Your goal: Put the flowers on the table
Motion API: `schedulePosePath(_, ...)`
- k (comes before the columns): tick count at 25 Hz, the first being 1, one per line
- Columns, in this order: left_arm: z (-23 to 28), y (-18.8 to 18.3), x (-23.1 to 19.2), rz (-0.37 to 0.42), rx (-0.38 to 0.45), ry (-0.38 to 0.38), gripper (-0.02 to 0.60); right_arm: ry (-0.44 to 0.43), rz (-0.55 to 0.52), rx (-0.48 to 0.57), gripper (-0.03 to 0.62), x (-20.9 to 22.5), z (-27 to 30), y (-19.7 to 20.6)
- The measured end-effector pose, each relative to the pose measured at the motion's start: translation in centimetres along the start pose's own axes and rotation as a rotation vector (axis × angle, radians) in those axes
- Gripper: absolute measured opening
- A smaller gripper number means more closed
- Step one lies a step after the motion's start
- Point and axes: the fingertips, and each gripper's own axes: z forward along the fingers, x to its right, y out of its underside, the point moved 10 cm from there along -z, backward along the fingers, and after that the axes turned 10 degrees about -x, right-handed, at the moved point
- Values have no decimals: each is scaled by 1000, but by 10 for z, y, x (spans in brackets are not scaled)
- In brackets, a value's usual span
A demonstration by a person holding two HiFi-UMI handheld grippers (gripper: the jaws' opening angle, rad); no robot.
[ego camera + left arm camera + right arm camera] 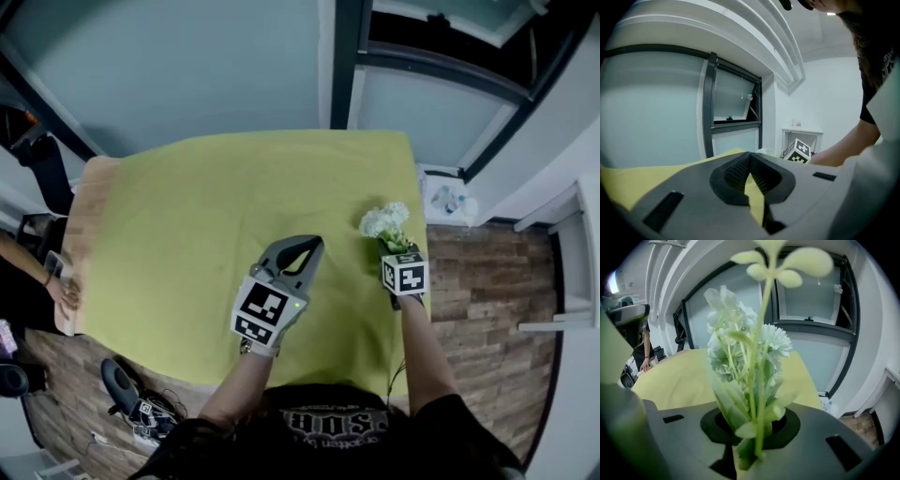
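A small bunch of white flowers (386, 222) with green stems stands upright in my right gripper (395, 247), above the right edge of the yellow-green tablecloth (206, 216). In the right gripper view the stems and leaves (750, 380) sit pinched in the narrow slot between the jaws of the right gripper (747, 446). My left gripper (307, 247) hovers over the middle of the cloth, shut, with nothing in it. In the left gripper view its jaws (751, 176) meet, with only a thin slit of yellow cloth showing, and the right gripper's marker cube (800, 151) shows beyond them.
The cloth leaves a strip of wooden tabletop (84, 234) bare at the left, where another person's hand (62, 292) rests. Cables and gear (131, 398) lie on the floor near left. A white stand with bottles (448, 199) is beyond the table's right corner.
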Motion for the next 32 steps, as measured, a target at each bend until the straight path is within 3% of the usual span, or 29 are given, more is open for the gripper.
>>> schedulePosePath(7, 6, 2, -2, -6, -5, 3, -3, -44, -22, -70, 147, -1, 21, 4)
schedulePosePath(12, 6, 1, 1, -6, 8, 15, -3, -73, -36, -100, 275, -3, 19, 5)
schedulePosePath(17, 7, -1, 6, -2, 16, 22, -3, -86, -74, -117, 334, -5, 9, 8)
schedulePosePath(24, -1, 0, 12, -3, 28, 31, -3, -55, -92, -30, 368, -13, -24, 0)
schedulePosePath(32, -12, -1, 19, 5, 52, 54, -3, -101, -48, 120, 368, -33, -78, -10)
